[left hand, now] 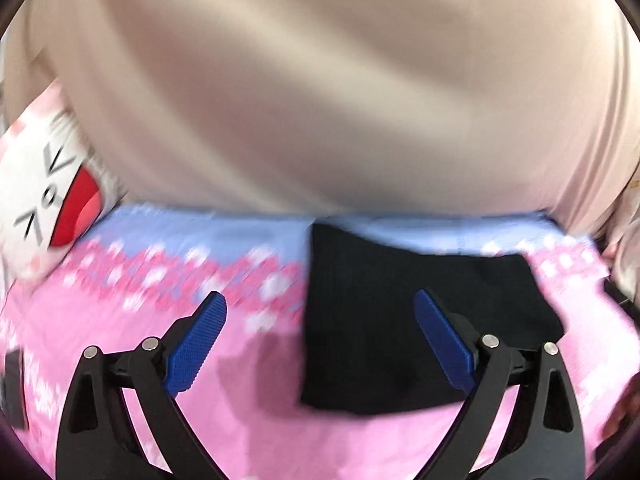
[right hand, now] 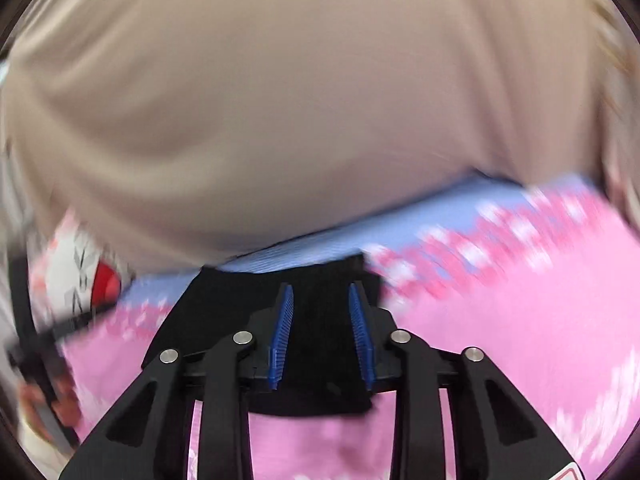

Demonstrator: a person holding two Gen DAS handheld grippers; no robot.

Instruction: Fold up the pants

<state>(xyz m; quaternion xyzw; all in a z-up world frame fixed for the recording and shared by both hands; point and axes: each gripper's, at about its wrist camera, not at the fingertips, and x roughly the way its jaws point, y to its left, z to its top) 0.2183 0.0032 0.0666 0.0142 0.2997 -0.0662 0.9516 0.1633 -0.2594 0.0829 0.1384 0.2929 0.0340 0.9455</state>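
The black pants [left hand: 400, 320] lie folded into a compact rectangle on the pink printed cloth [left hand: 120, 320]. In the left wrist view my left gripper [left hand: 320, 308] is wide open and empty above them; its right blue pad [left hand: 444, 344] is over the pants, its left pad [left hand: 196, 344] over the pink cloth. In the right wrist view the pants [right hand: 224, 304] lie under my right gripper [right hand: 322, 300], whose blue pads [right hand: 282, 332] stand partly apart with the black fabric seen between them; the view is blurred and does not show whether they pinch it.
The person's beige shirt [left hand: 320, 80] fills the upper half of both views, close behind the cloth's blue far edge [left hand: 200, 236]. A white cartoon cat print with a red mouth [left hand: 48, 208] is at the left. The left gripper shows at the left rim of the right view [right hand: 36, 344].
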